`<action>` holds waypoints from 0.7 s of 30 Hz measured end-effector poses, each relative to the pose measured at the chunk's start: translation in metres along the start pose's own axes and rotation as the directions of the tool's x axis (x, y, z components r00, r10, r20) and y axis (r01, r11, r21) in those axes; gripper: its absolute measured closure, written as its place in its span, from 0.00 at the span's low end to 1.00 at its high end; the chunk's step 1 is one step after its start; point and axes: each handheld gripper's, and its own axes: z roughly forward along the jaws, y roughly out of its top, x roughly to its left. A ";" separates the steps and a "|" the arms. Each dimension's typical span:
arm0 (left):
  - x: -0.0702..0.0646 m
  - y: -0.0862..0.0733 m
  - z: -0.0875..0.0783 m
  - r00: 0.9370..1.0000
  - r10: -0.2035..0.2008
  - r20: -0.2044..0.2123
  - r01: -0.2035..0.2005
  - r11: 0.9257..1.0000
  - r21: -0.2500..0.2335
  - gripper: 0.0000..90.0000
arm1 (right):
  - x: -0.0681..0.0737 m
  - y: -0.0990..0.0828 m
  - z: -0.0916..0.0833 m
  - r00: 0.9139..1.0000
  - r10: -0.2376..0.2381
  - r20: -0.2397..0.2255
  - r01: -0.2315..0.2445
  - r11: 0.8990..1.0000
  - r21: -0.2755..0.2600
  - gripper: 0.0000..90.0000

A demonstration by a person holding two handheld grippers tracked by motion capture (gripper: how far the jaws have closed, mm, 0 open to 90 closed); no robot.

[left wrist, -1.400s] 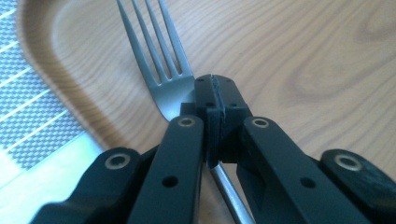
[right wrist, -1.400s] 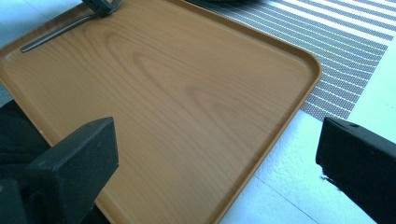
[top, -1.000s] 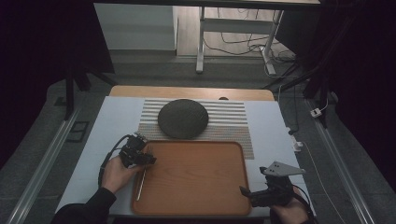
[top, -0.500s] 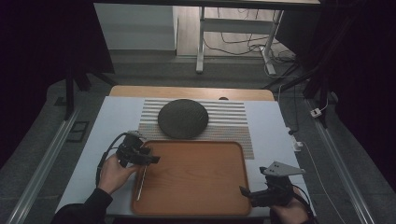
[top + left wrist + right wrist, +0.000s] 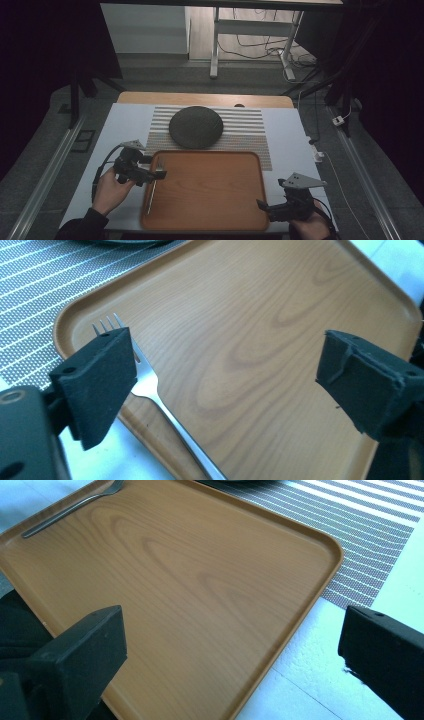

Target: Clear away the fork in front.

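Observation:
A wooden tray lies at the table's near middle. A metal fork rests along its left rim, tines pointing away from me. My left gripper hovers over the fork's tine end. Its jaws have just been opening and now stand wide apart, with nothing between them. In the left gripper view the fork lies on the tray below the left gripper, beside the left pad. My right gripper stays open at the tray's near right corner. The right gripper view shows the right gripper wide open over the tray, with the fork at the far side.
A dark round plate sits on a striped placemat just beyond the tray. The white tabletop shows on both sides. Beyond the table stand desk legs and floor cables.
The left gripper's jaws have opened and let go of the fork, which stays on the tray's left rim. The left hand has lifted slightly. The right gripper has not moved.

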 end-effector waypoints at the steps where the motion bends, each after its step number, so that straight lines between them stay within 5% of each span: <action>1: 0.000 -0.001 -0.002 1.000 0.000 0.005 0.000 1.000 -0.006 0.07 | 0.000 0.000 0.000 1.000 0.000 0.000 0.000 1.000 0.000 0.00; 16: -0.012 -0.028 -0.030 1.000 0.016 0.015 -0.015 0.998 -0.063 0.01 | 0.000 0.000 0.000 1.000 0.004 -0.001 -0.004 1.000 0.003 0.00; 21: -0.011 -0.043 -0.043 1.000 -0.009 0.014 0.010 0.994 -0.105 0.01 | 0.000 0.000 0.000 1.000 0.005 0.000 -0.005 1.000 0.005 0.00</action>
